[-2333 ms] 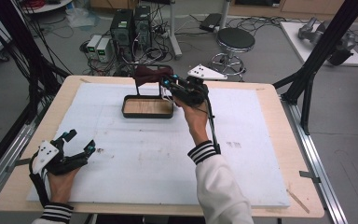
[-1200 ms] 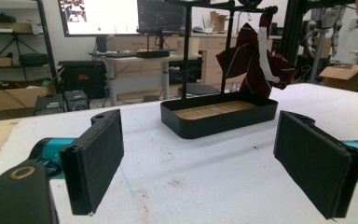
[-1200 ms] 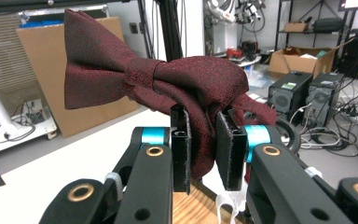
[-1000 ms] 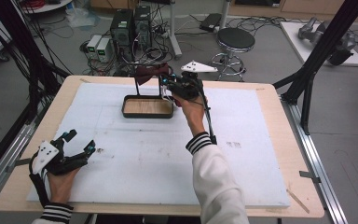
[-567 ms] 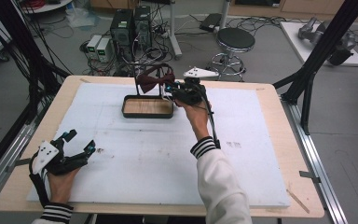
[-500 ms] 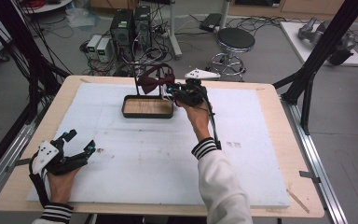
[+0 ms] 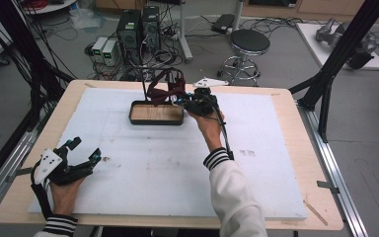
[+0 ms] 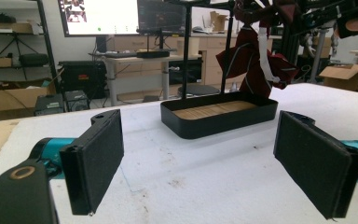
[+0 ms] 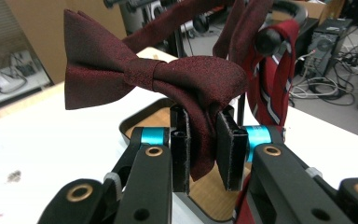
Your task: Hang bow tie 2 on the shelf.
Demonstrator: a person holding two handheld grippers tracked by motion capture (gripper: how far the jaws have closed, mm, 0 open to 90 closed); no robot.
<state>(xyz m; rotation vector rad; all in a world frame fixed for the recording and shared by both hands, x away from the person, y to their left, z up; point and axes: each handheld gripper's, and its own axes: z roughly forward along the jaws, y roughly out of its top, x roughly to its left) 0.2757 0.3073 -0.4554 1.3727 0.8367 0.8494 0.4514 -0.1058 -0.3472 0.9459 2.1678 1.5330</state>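
A dark red bow tie [image 9: 154,77] hangs from my right gripper [image 9: 204,140], whose jaws are shut on one wing of it. In the high view that right gripper [image 7: 180,98] holds the bow tie [image 7: 159,90] just above the far right end of a black tray with a wooden floor [image 7: 137,118]. A red striped tie [image 9: 270,88] hangs from the black stand [image 8: 186,46] behind the tray [image 8: 214,123]. My left gripper [image 7: 81,155] rests open at the table's near left, with nothing between its pads [image 8: 98,158].
The white foam sheet [image 7: 177,168] covers most of the wooden table. A grey three-cornered plate [image 7: 208,82] sits on top of the right gripper. Black frame posts [image 7: 335,64] stand at the table's right and left. A stool [image 7: 249,44] and computers are on the floor beyond.
The right gripper has sunk a little with the bow tie, toward the tray's far right end. The left gripper has stayed put.
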